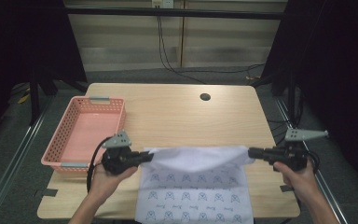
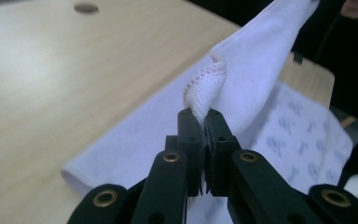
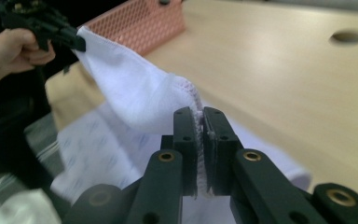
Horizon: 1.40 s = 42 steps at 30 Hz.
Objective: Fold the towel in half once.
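A white cloth (image 1: 196,179) with a blue printed pattern lies at the table's near edge, its far edge lifted and folded back. My left gripper (image 1: 148,157) is shut on the cloth's left corner (image 2: 205,88), where pink stitching shows. My right gripper (image 1: 251,152) is shut on the right corner (image 3: 186,93). The raised edge hangs stretched between the two grippers. In the right gripper view the left gripper (image 3: 77,39) and its hand show at the upper left.
A pink plastic basket (image 1: 63,135) stands empty at the table's left side; it also shows as the basket (image 3: 140,21) in the right gripper view. A round cable hole (image 1: 205,97) lies in the far part of the wooden table (image 1: 177,116).
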### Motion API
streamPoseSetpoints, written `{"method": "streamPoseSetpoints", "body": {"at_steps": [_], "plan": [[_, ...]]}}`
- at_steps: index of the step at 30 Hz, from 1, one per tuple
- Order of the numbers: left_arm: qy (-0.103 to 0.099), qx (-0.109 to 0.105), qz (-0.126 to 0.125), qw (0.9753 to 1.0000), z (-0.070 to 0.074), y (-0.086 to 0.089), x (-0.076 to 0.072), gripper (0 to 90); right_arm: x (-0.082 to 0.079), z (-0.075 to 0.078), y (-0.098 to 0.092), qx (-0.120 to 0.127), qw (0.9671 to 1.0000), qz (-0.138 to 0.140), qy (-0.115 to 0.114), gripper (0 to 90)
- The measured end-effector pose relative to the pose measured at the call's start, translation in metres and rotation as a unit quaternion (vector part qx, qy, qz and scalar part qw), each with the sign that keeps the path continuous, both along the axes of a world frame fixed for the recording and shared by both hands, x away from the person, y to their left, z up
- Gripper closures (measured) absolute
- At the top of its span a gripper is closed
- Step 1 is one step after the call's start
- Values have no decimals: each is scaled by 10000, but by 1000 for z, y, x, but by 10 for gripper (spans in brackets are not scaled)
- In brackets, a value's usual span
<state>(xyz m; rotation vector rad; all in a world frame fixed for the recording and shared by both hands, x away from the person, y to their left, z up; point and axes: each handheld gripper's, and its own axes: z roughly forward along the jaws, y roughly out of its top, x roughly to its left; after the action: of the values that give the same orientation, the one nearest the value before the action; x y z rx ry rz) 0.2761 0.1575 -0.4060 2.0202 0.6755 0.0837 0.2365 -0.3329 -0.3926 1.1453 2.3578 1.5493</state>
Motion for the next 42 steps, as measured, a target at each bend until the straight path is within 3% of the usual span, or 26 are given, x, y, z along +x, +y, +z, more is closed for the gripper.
{"method": "streamPoseSetpoints", "body": {"at_steps": [2,3,4,5,7,11,12,14,17,20,21,23,27,29,30,32,33,34,36,42], "plan": [[257,-18,-47,9997,-15,3,-11,871,-8,-6,2,-64,9999,57,80,846],[354,104,-28,9993,-25,5,-17,872,-24,-23,6,-36,9995,197,255,845],[575,131,-29,9983,-39,9,-22,871,-28,-29,7,-81,9990,252,356,845],[575,131,-29,9983,-39,9,-22,871,-33,-38,9,-253,9981,286,480,845],[782,163,82,9968,-53,14,-27,871,-37,-46,10,-384,9970,306,594,845],[1131,383,94,9928,-76,18,-31,871,-44,-72,9,-412,9938,228,1004,845],[1089,517,89,9927,-77,15,-32,870,-42,-78,10,-458,9929,235,1077,845],[1069,549,-7,9928,-75,10,-31,870,-37,-93,16,-536,9910,313,1189,844],[1122,794,118,9904,-83,5,-29,870,-33,-95,17,-748,9890,323,1232,844],[1243,721,126,9895,-86,6,-26,871,-31,-100,15,-815,9870,281,1354,845],[1252,787,77,9890,-86,6,-25,871,-31,-102,15,-777,9872,277,1363,845],[1249,828,73,9887,-87,4,-23,872,-31,-102,20,-947,9865,253,1308,848],[1245,868,158,9883,-87,1,-17,874,-29,-102,21,-991,9866,205,1283,854],[1155,903,224,9889,-87,-3,-9,875,-26,-103,20,-1026,9869,103,1238,856],[1011,927,280,9902,-88,-6,-7,874,-23,-103,20,-1059,9874,17,1172,856],[984,1025,257,9895,-86,-12,1,875,-17,-102,19,-1145,9876,-104,1070,856],[958,982,348,9899,-88,-14,5,875,-14,-103,18,-1137,9879,-129,1044,857],[1064,872,391,9897,-89,-16,15,875,-8,-103,16,-1126,9881,-247,1021,857],[1064,845,437,9898,-90,-16,19,875,-4,-104,15,-1118,9882,-273,1008,857],[983,893,552,9896,-90,-26,43,875,18,-105,10,-1129,9877,-603,899,858]]}}
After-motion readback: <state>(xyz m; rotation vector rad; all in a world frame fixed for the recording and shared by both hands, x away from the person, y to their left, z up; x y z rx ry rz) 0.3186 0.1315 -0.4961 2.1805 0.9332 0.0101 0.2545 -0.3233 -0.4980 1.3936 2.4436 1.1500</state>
